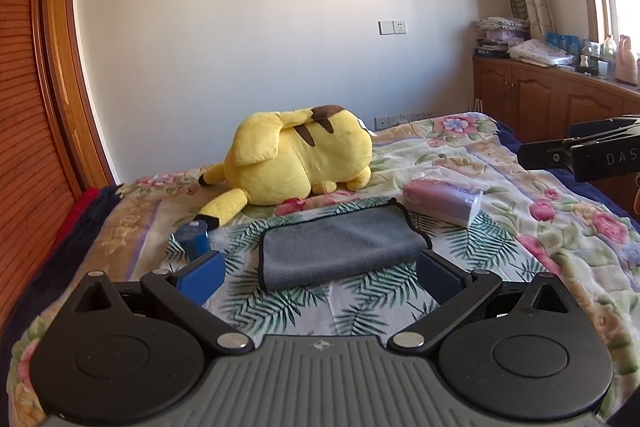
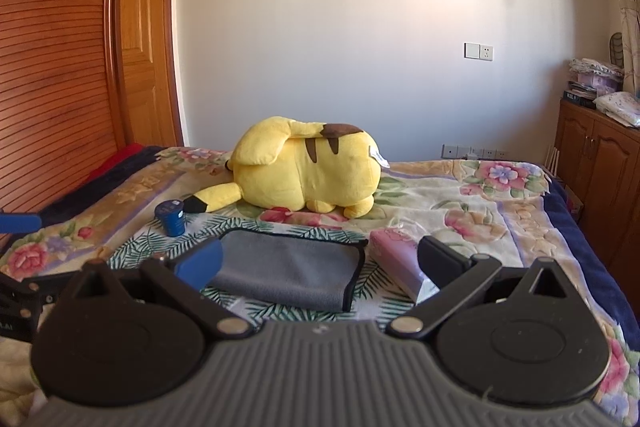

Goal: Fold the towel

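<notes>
Left wrist view: left gripper (image 1: 320, 273) spread wide, empty | right gripper (image 2: 320, 261) likewise | grey towel (image 1: 342, 247) lies ahead on bedspread (image 1: 520, 211), already doubled, long axis crosswise | left gripper seemingly nearer, centred.

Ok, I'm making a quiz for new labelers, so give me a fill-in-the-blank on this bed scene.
1. The towel is ____ in colour.
2. Both the left gripper and the right gripper are ____.
3. The plush behind the towel is ____.
4. The blue cup stands to the ____ of the towel.

Missing words: grey; open; yellow; left
</notes>
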`<state>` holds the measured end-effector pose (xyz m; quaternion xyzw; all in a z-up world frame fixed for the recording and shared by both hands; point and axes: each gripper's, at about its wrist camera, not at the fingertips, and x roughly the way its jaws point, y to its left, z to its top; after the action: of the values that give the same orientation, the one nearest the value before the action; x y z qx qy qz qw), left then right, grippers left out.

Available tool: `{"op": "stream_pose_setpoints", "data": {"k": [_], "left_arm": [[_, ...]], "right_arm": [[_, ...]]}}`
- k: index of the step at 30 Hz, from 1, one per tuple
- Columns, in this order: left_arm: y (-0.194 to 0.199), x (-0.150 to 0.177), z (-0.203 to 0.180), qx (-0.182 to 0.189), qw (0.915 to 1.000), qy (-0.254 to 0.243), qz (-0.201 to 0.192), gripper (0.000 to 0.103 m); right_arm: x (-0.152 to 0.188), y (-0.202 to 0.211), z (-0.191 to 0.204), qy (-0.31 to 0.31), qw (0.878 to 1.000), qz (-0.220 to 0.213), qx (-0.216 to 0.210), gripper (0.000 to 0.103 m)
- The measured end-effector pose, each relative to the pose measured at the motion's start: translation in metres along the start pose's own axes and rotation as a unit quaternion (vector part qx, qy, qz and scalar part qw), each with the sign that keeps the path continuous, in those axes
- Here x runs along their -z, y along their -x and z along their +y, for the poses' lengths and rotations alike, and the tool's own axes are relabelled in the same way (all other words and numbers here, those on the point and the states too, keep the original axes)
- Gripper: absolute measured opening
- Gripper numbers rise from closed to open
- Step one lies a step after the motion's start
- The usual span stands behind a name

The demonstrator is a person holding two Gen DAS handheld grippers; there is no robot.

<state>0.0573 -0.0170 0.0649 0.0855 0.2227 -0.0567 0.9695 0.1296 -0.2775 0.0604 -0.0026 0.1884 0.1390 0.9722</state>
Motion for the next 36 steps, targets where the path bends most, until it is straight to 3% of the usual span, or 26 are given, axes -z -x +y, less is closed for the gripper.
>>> {"op": "stream_pose_setpoints", "data": {"k": [16, 36], "left_arm": [[0.024, 0.047, -0.008, 0.013, 0.9996, 0.014, 0.022, 0.087], [0.019, 0.097, -0.012, 0.003, 0.9986, 0.030, 0.044, 0.087]], "right_arm": [[0.042, 0.034, 0.033, 0.018, 0.999, 0.012, -0.023, 0.103], [0.099, 0.037, 0.040, -0.006, 0.999, 0.044, -0.005, 0.103]]}}
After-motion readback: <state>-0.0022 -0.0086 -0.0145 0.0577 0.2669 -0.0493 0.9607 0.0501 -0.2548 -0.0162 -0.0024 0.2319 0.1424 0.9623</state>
